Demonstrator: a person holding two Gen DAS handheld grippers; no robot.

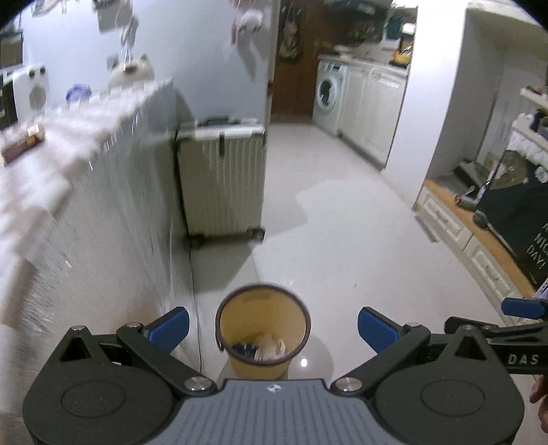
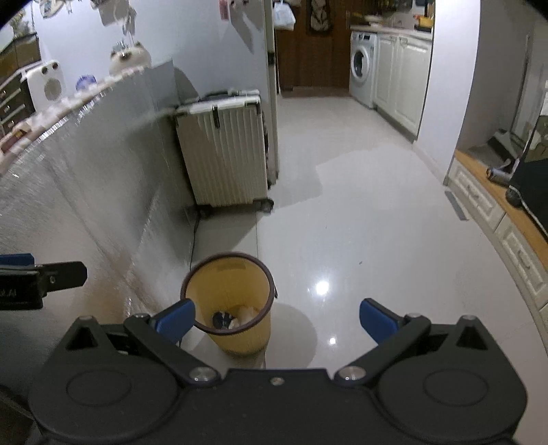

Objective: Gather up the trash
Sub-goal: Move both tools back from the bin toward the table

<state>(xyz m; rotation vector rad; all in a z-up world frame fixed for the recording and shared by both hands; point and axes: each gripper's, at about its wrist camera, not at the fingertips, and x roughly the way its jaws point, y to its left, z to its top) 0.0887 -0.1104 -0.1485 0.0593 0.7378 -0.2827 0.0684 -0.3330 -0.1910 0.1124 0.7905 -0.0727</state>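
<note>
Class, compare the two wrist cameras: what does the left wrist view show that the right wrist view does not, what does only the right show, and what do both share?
Only the left wrist view shows the brown box on the blurred white countertop, and the right gripper's blue fingertip entering from the right edge.

Only the right wrist view shows a white plastic bag hanging high up, and the left gripper's black finger at the left edge.

Both show the yellow bin with trash inside, the ribbed suitcase, the washing machine, and open, empty jaws.
</note>
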